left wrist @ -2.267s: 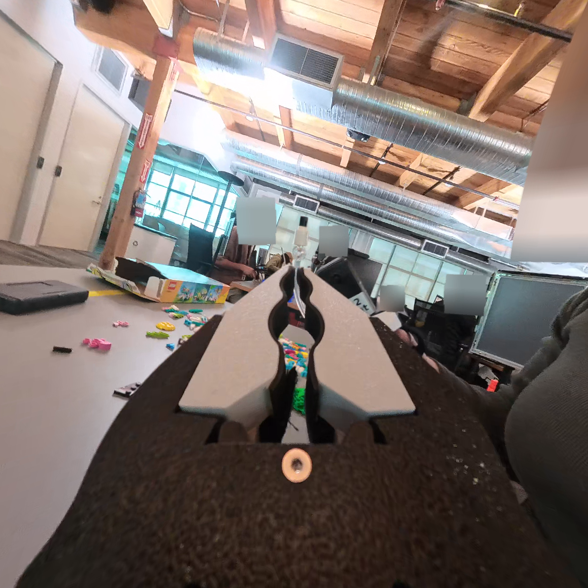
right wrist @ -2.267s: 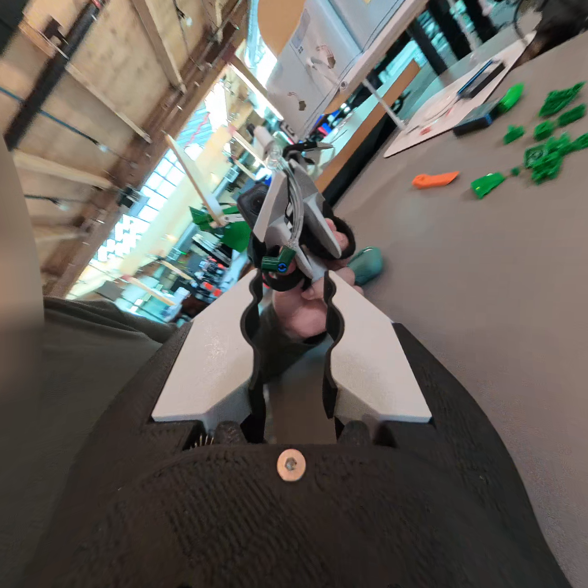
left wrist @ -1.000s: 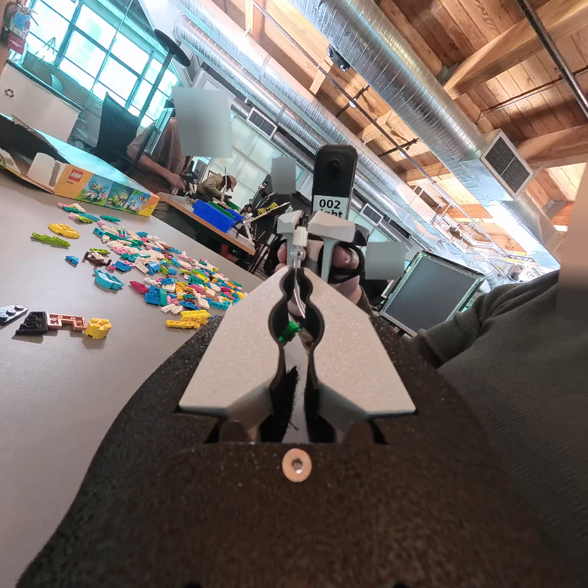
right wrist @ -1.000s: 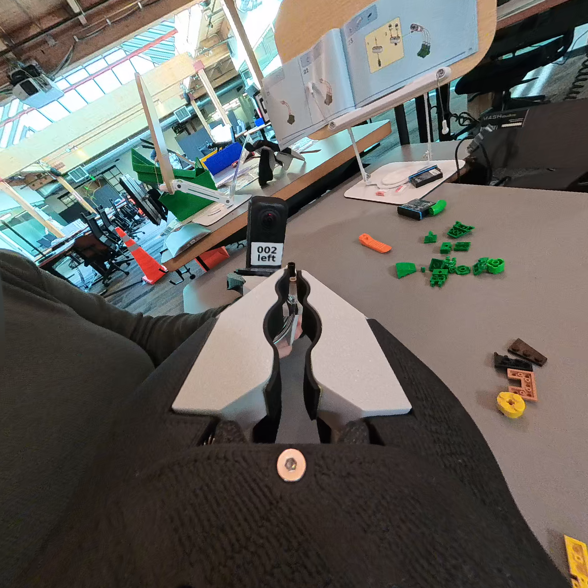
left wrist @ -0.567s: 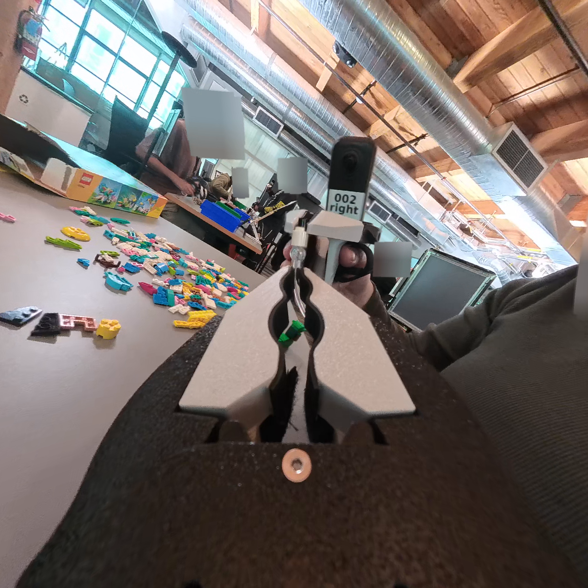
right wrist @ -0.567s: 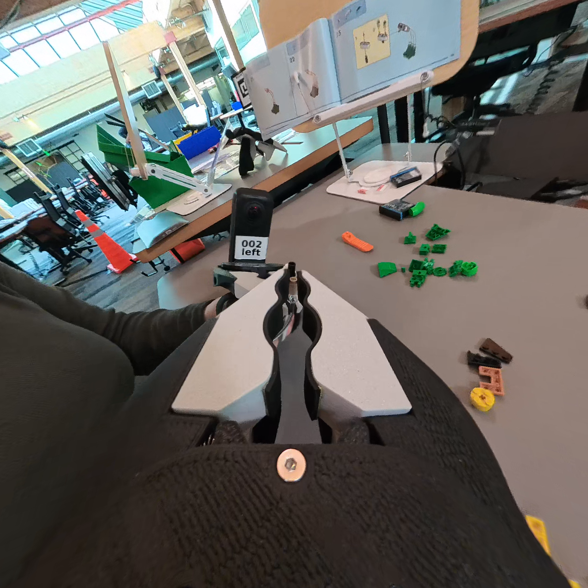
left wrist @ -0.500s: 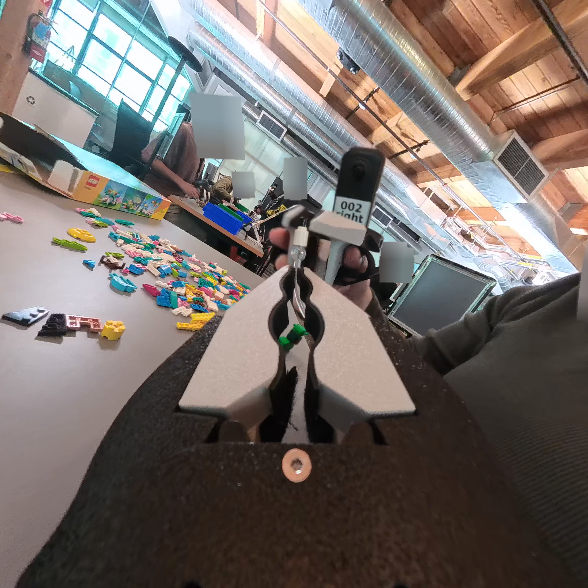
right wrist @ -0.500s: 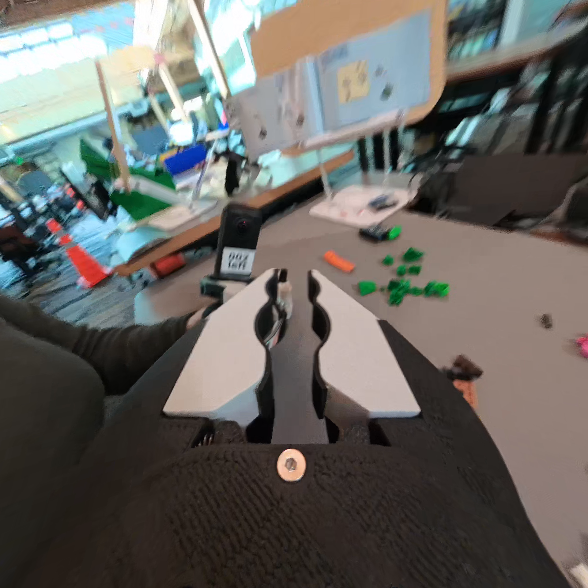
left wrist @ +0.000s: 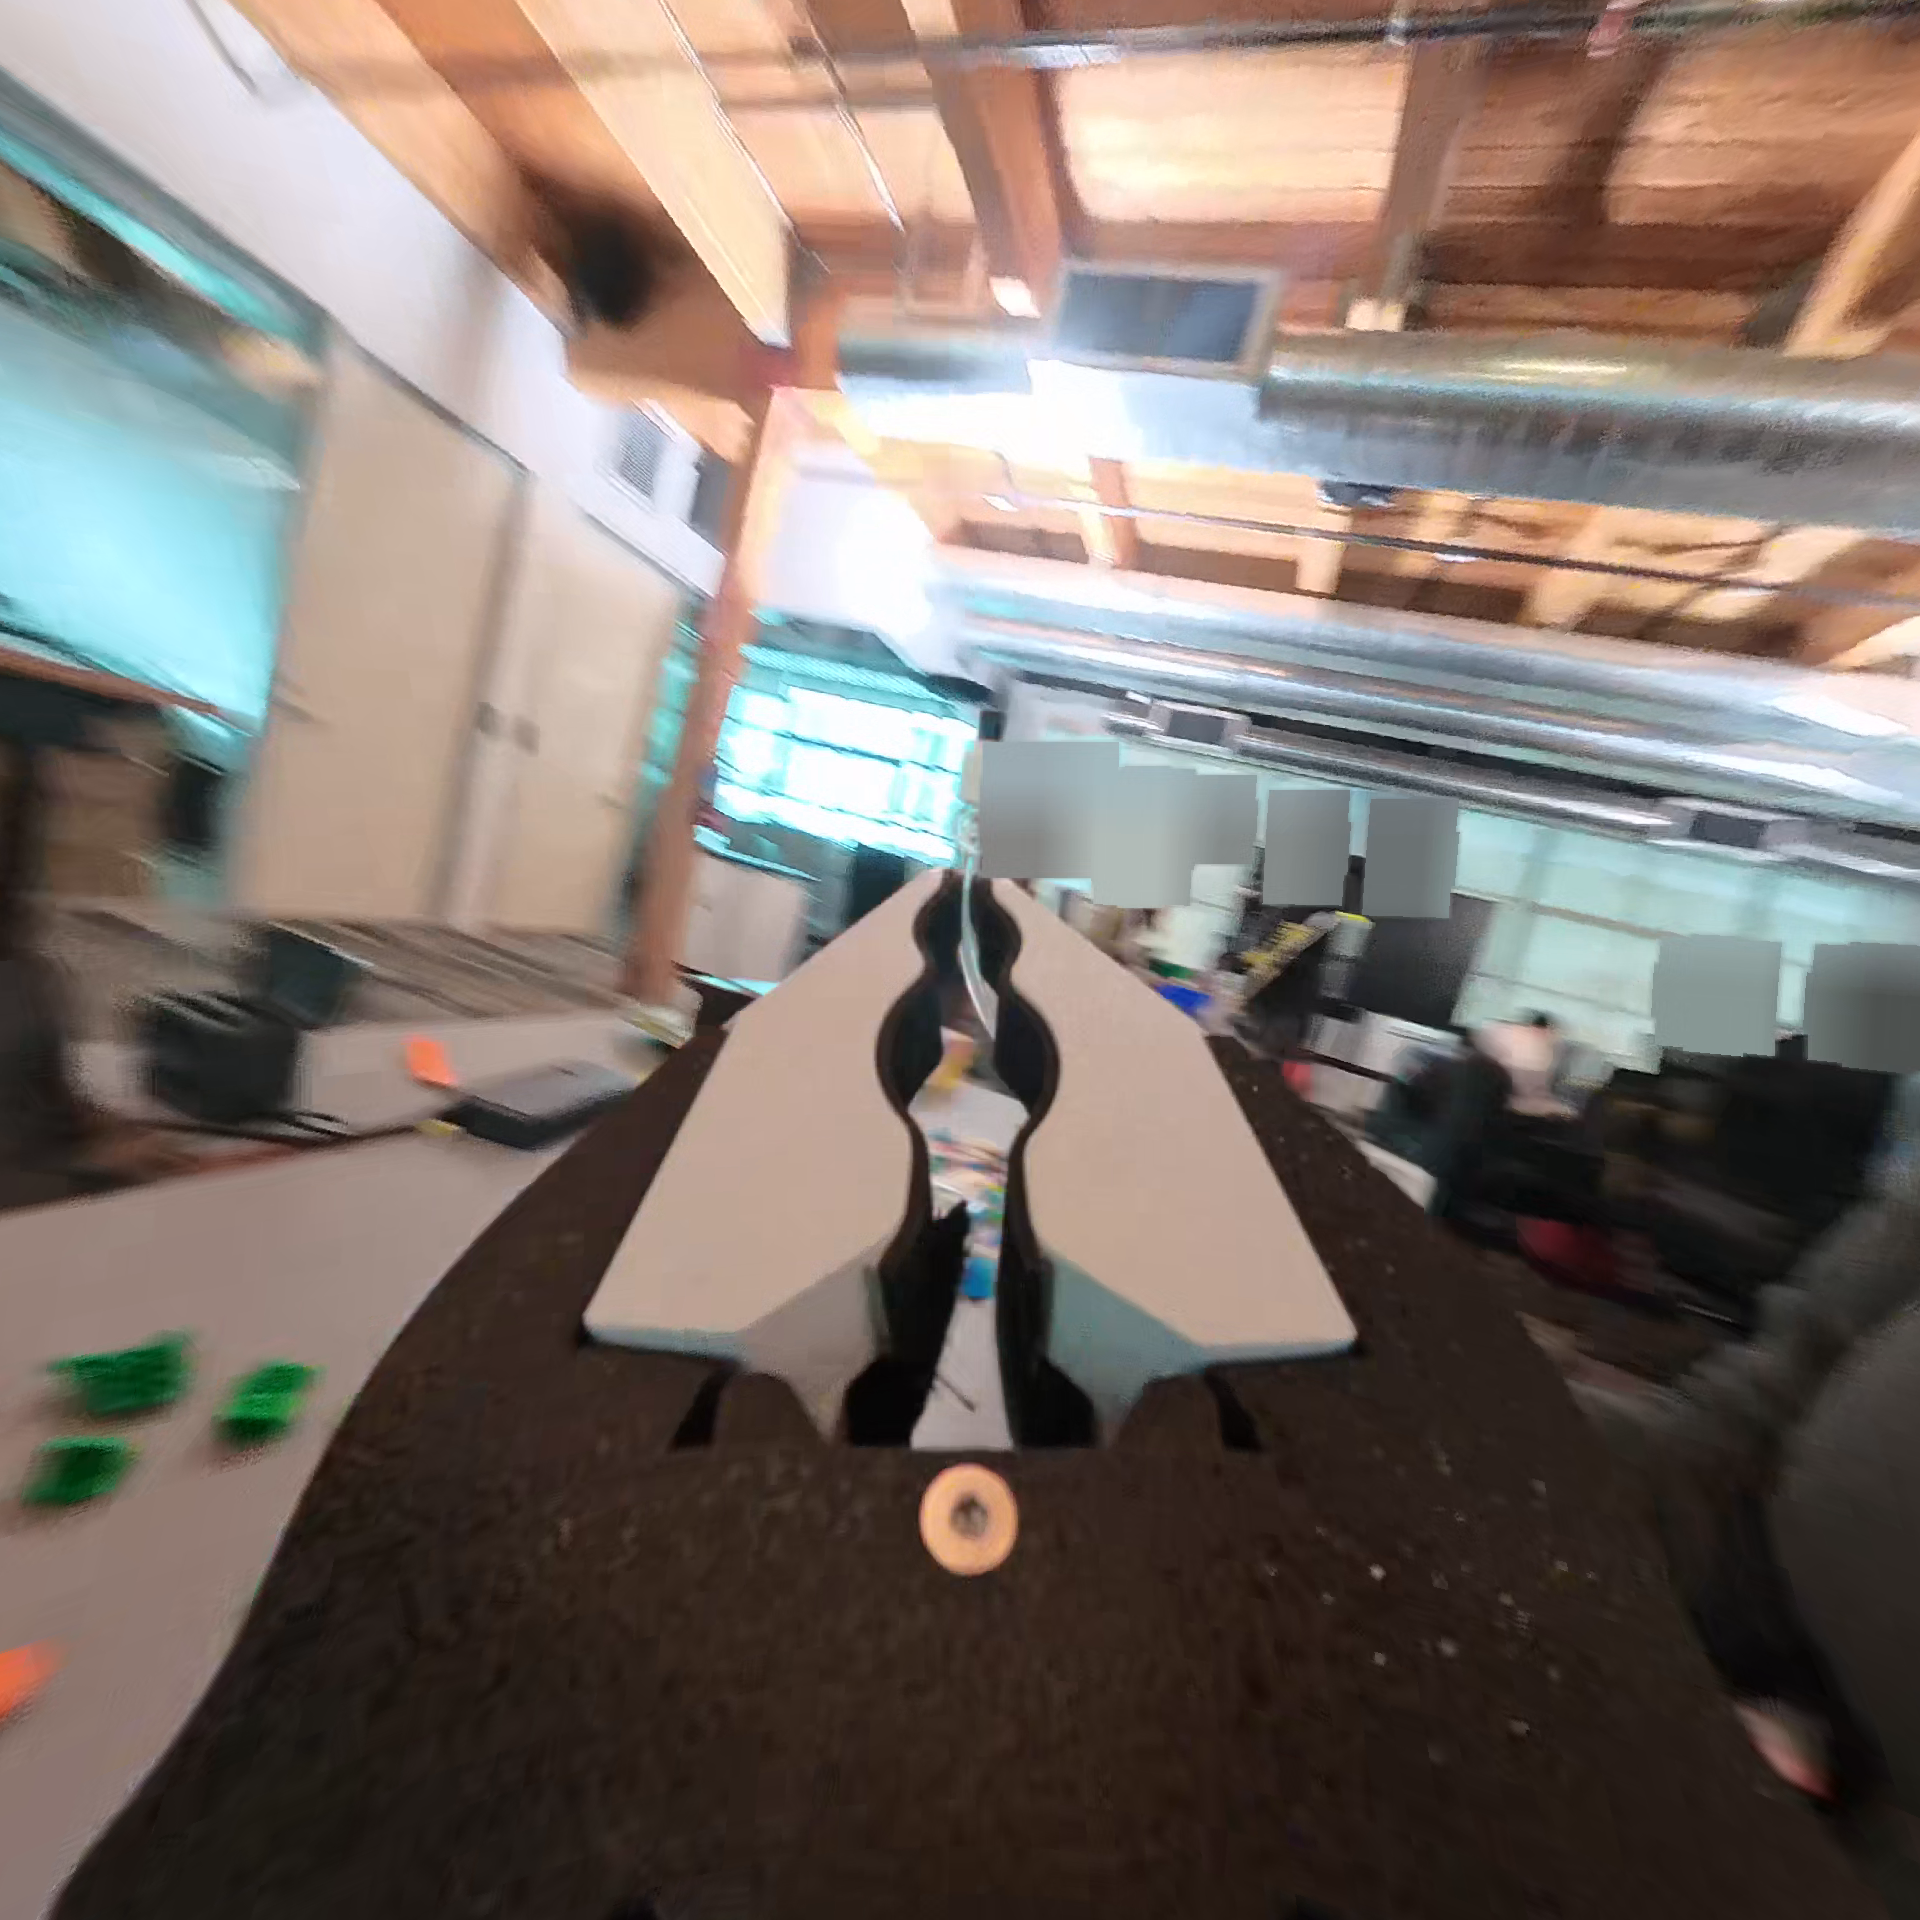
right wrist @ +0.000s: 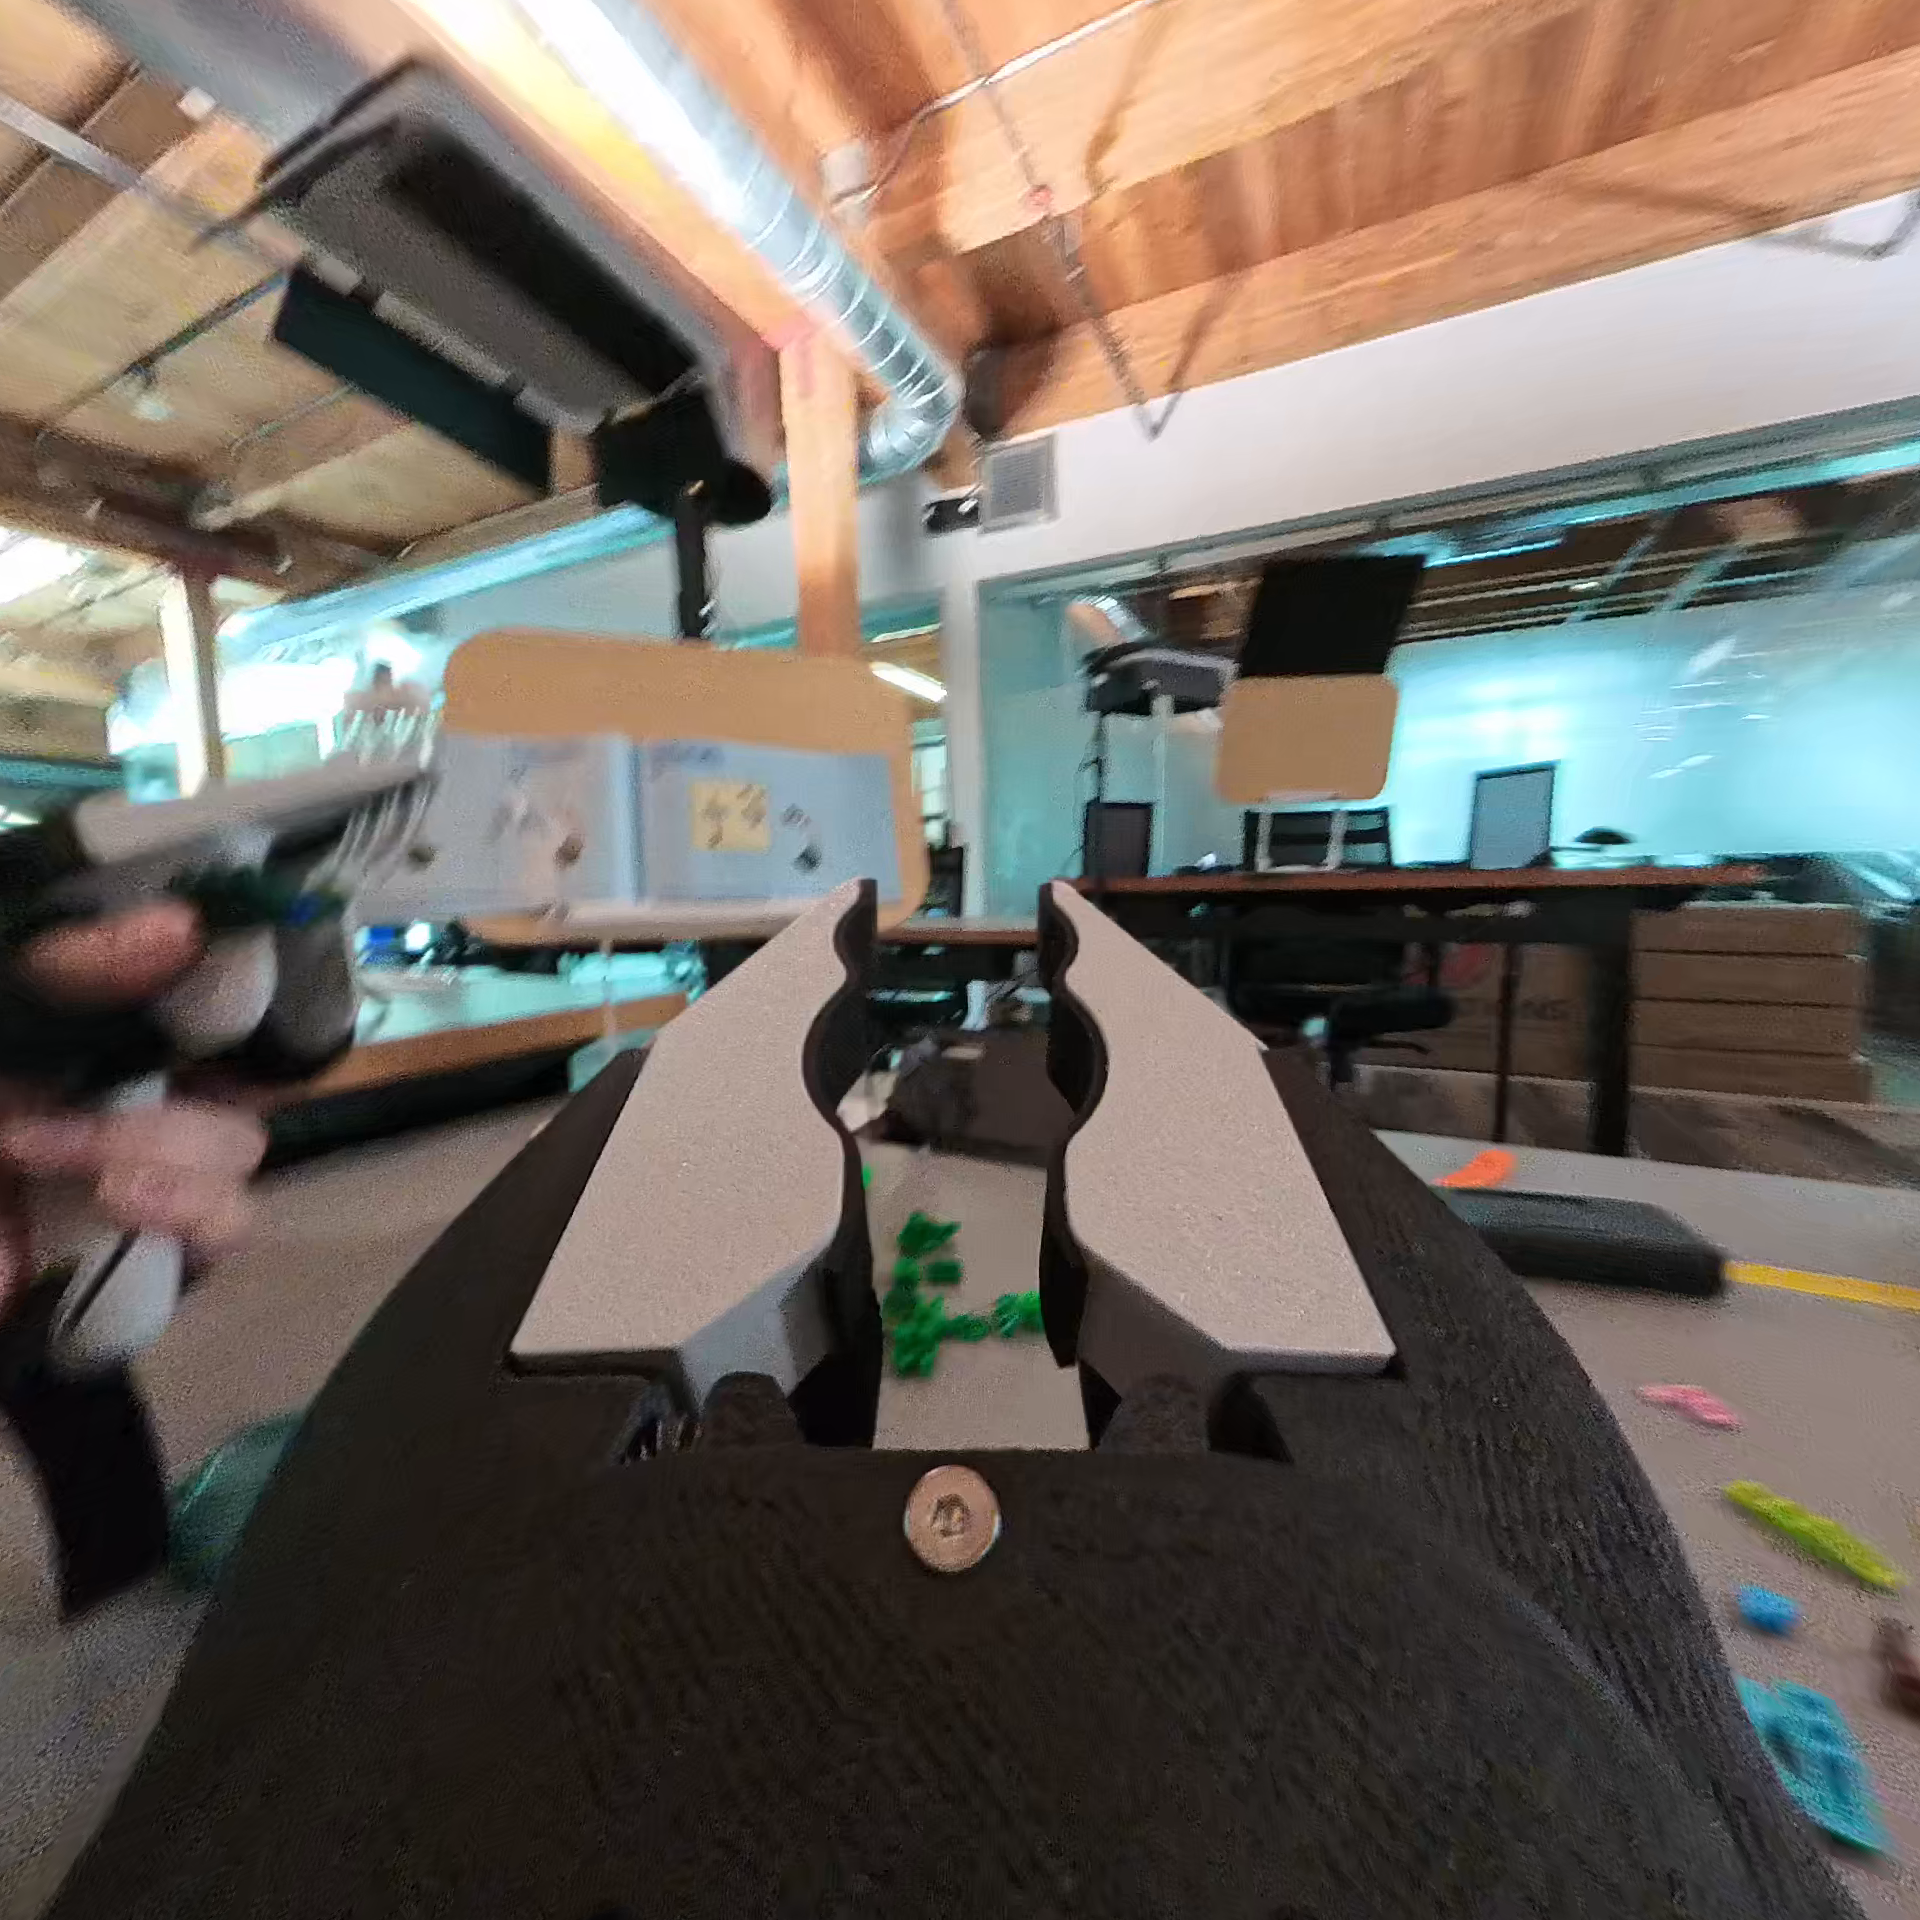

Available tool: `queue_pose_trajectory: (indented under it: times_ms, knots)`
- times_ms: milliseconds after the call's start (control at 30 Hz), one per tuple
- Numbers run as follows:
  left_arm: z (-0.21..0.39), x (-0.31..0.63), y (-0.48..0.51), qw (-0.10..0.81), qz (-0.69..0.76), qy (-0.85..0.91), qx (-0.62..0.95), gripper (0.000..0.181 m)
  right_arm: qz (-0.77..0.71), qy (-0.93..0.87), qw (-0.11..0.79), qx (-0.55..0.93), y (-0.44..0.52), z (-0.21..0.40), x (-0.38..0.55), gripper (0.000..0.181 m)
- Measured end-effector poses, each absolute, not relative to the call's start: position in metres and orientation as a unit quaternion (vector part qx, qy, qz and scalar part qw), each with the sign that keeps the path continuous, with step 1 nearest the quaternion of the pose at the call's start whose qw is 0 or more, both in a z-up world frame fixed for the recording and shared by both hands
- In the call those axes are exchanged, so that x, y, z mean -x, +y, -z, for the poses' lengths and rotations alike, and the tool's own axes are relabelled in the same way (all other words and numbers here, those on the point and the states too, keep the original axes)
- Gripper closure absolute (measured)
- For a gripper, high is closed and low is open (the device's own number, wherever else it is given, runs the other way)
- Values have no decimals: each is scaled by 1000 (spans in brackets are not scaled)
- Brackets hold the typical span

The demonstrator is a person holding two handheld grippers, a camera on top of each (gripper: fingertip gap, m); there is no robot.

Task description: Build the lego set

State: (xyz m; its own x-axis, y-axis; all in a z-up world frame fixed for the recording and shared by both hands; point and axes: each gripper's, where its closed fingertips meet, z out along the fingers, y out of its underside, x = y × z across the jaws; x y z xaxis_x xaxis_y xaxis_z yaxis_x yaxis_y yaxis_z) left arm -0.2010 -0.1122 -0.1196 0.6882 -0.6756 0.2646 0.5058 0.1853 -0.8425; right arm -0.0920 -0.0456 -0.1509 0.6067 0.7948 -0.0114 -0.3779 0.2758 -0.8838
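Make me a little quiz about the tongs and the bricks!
1. True or false: the right tongs are open.
2. What colour are the bricks seen between the right tongs' fingers? A red, B green, C white.
3. Fill in: the left tongs are shut on a thin clear ____.

Key: 1 true; 2 B; 3 piece.
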Motion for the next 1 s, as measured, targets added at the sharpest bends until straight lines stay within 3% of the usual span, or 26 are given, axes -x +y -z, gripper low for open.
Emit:
queue_pose_trajectory:
  times_ms: [167, 433, 800, 933, 1000]
  knots:
    - [123, 303, -136, 851, 136, -10, 507, 181, -397, -356, 727, 432, -87, 191, 152, 147]
    - [157, 386, -174, 832, -193, -80, 514, 181, -375, -439, 728, 369, -121, 199, 173, 151]
    - [182, 417, -132, 817, -205, -67, 535, 181, -372, -438, 722, 386, -115, 203, 175, 158]
    - [187, 400, -114, 805, -74, -22, 588, 181, -369, -439, 719, 392, -112, 205, 175, 160]
    - [200, 402, -104, 750, 12, -30, 661, 181, -366, -441, 720, 391, -112, 205, 175, 160]
